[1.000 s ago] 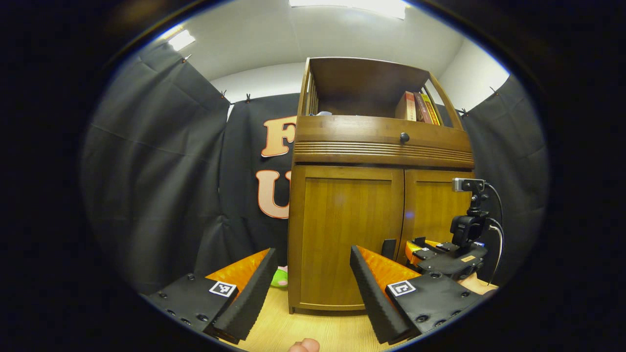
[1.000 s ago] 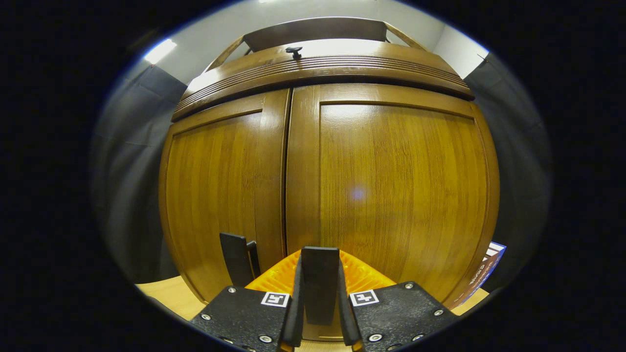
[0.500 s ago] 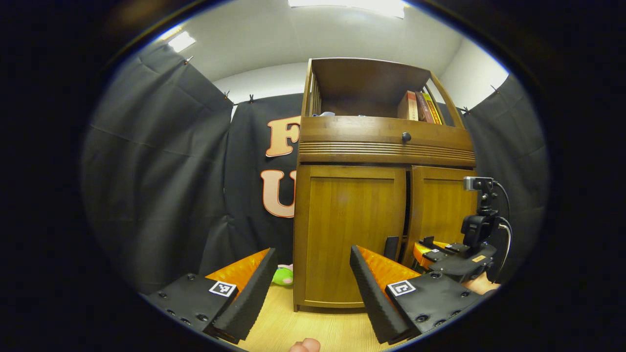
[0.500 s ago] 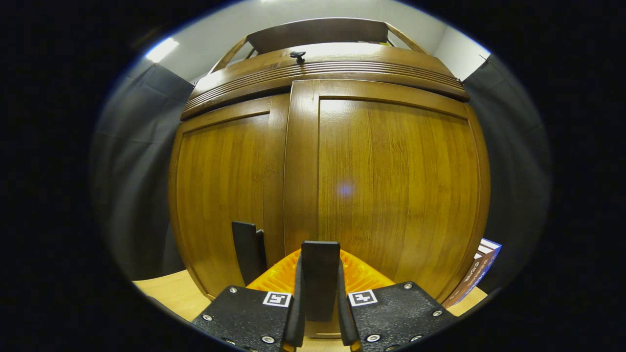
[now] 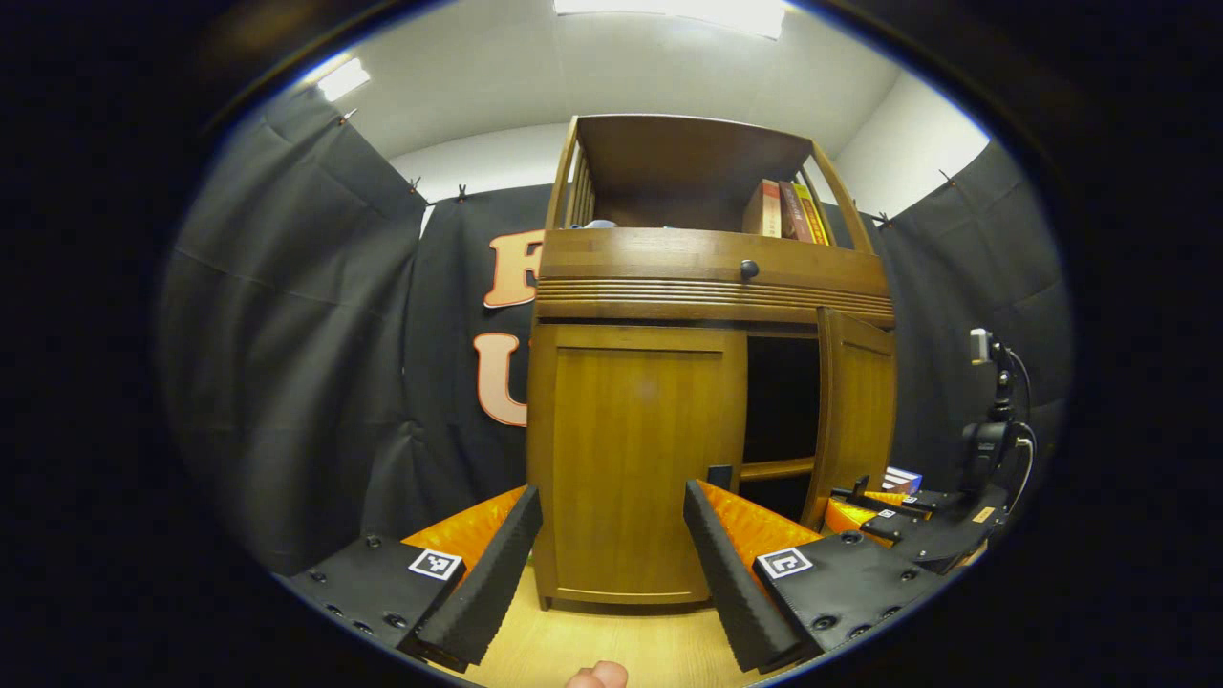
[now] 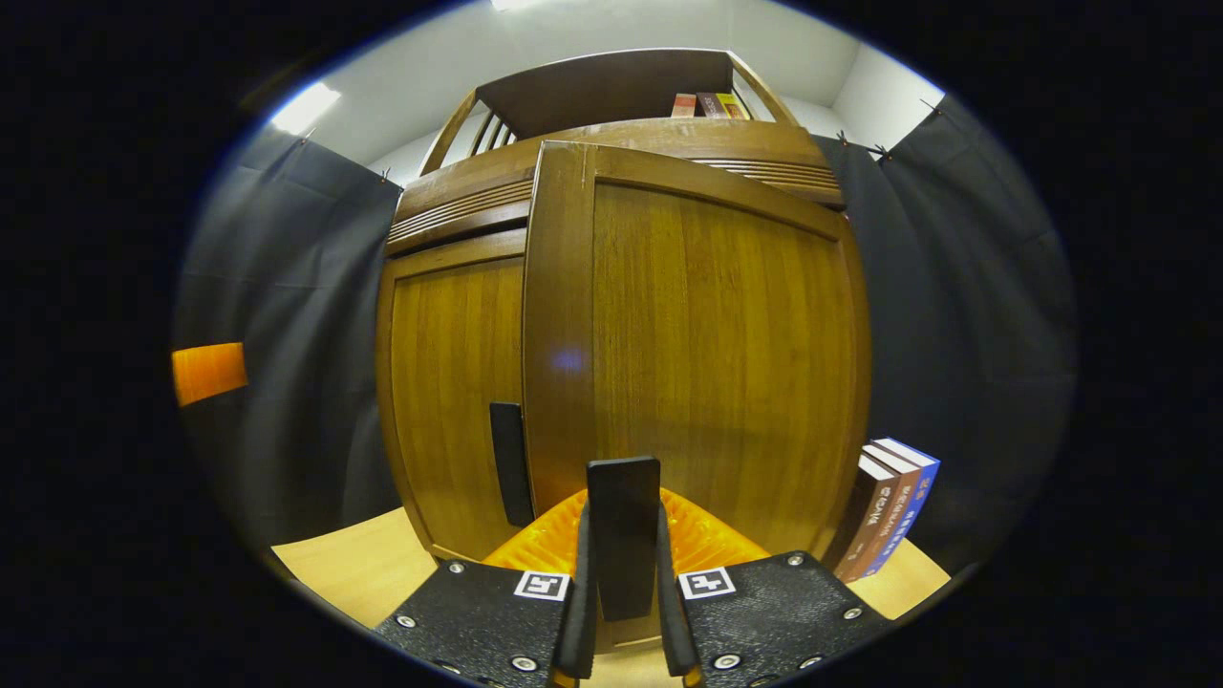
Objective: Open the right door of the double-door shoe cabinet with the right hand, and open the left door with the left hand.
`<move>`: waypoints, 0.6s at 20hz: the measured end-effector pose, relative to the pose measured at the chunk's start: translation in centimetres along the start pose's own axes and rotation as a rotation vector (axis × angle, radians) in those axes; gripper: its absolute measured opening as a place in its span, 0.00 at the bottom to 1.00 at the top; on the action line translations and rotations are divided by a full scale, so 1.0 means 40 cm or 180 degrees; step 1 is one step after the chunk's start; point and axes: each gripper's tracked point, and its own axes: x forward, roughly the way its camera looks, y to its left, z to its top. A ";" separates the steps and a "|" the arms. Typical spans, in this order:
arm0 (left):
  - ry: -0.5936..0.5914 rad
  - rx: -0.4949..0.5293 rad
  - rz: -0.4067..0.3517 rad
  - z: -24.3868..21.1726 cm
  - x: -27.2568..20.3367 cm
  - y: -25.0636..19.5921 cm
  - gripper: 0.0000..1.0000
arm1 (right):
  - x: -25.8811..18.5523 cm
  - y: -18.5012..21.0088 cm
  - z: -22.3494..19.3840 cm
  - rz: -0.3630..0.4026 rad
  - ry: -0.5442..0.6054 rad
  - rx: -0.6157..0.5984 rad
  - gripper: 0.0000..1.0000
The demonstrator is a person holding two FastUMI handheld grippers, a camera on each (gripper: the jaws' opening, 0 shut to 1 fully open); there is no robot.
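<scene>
The wooden shoe cabinet (image 5: pixel 717 287) stands ahead on a light wood floor. Its left door (image 5: pixel 640 459) is closed, with a black handle (image 5: pixel 721 475) at its inner edge. The right door (image 5: pixel 855 411) stands swung out, baring a dark interior (image 5: pixel 782 401). My left gripper (image 5: pixel 607 554) is open, held back from the left door with nothing between its fingers. In the right gripper view, the right door (image 6: pixel 707 354) is close in front and my right gripper (image 6: pixel 623 573) is shut on its black handle (image 6: pixel 623 497). The right gripper (image 5: pixel 871 499) also shows low at that door.
Books (image 6: pixel 889 506) stand on the floor by the cabinet's right side. More books (image 5: pixel 788 210) sit on the open top shelf above a drawer with a dark knob (image 5: pixel 749 270). Black cloth walls close in on both sides. A fingertip (image 5: pixel 597 675) shows at the bottom edge.
The right door has swung from closed to well open as my right gripper pulled back with its handle. My left gripper stayed open and hardly moved.
</scene>
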 end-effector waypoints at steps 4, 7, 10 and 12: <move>-0.0008 -0.0037 -0.0225 -0.004 0.009 -0.084 0.98 | -0.091 -0.062 -0.001 -0.0075 0.0103 0.0042 0.36; -0.0035 -0.0108 -0.0344 -0.004 0.010 -0.141 0.95 | -0.146 -0.111 0.004 -0.0207 0.0117 -0.0063 0.14; -0.0009 -0.0189 -0.0414 -0.016 0.023 -0.187 0.98 | -0.194 -0.157 -0.001 -0.0355 0.0108 -0.0103 0.22; 0.0005 -0.0235 -0.0445 -0.019 0.033 -0.213 0.96 | -0.209 -0.174 -0.017 -0.0376 0.0087 -0.0068 0.29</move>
